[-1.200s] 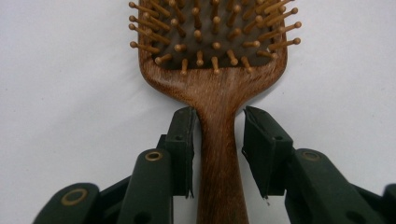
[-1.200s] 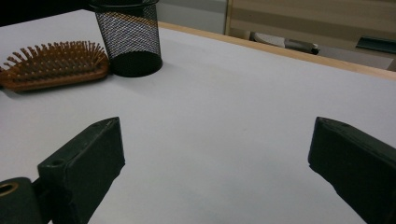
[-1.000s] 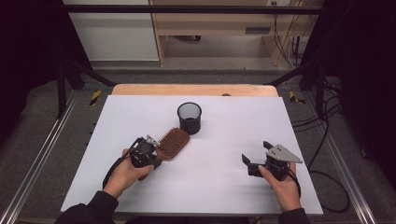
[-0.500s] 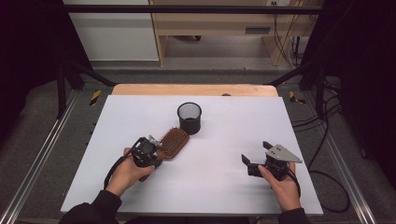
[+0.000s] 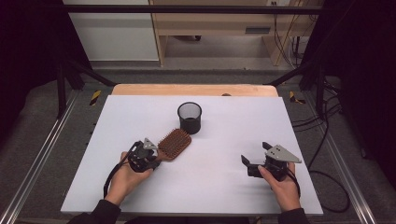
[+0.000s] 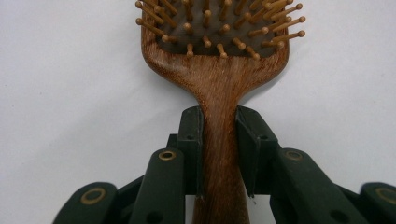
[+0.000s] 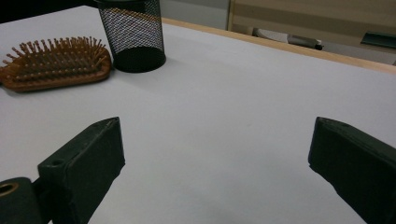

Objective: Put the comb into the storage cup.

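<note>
The brown wooden paddle hairbrush with wooden pin bristles (image 5: 173, 144) is found lying on the white table top (image 5: 224, 186), bristles up, a little left of the middle and just in front of the black wire-mesh cylindrical cup (image 5: 189, 117) — near it, though whether the brush head touches the cup cannot be told from the high view. The grasp is judged to be already made: in the left gripper view the narrow neck of the handle (image 6: 219, 154) is clamped between the two black jaws of the left gripper (image 6: 219, 148), whose pads are pressed against both sides of the wood just below the flare of the head. In the high view the same gripper (image 5: 148, 156) is seen held low at the brush's near end, with the head pointed away towards the cup. Whether the brush is lifted at all cannot be told; it looks to be resting on the table. The right gripper (image 5: 256, 161) is kept well apart at the right of the table, its jaws spread wide with nothing between them, as the right gripper view confirms (image 7: 215, 154) — brush and cup are seen there in the distance. What is left, as a judgement, is the lift and the carrying of the brush, most likely into the mesh cup, which stands upright and appears empty.
</note>
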### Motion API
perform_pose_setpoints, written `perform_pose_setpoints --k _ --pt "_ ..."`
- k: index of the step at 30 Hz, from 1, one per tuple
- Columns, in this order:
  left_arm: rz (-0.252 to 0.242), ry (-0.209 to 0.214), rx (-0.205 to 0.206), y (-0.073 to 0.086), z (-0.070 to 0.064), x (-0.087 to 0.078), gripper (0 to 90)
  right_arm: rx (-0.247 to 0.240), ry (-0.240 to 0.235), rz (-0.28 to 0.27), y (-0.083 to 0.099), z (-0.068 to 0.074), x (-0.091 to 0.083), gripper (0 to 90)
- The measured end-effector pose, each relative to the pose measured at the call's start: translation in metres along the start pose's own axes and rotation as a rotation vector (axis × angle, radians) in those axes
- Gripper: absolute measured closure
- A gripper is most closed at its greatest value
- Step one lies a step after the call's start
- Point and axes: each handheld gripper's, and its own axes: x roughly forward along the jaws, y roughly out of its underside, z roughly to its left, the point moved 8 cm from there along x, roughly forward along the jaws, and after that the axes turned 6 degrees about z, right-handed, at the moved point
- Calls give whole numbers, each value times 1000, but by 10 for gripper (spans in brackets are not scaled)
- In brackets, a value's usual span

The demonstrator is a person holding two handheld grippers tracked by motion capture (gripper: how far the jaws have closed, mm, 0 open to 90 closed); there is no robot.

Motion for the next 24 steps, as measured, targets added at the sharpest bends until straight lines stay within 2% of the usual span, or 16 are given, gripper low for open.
perform_pose_setpoints --k 6,9,13,19,24 --pt "45 23 31 9 -2 -11 726 -4 -1 -1 -1 0 1 38" --pt "93 25 52 17 -6 -13 727 -12 -6 -5 -2 2 0 38" --pt "97 40 44 24 -10 -15 727 -11 -7 -7 -3 2 -1 38" --pt "140 22 78 23 -11 -15 726 -12 -7 -2 -2 2 0 37" --pt "154 12 90 22 -11 -14 722 -9 -10 0 -1 2 1 38"
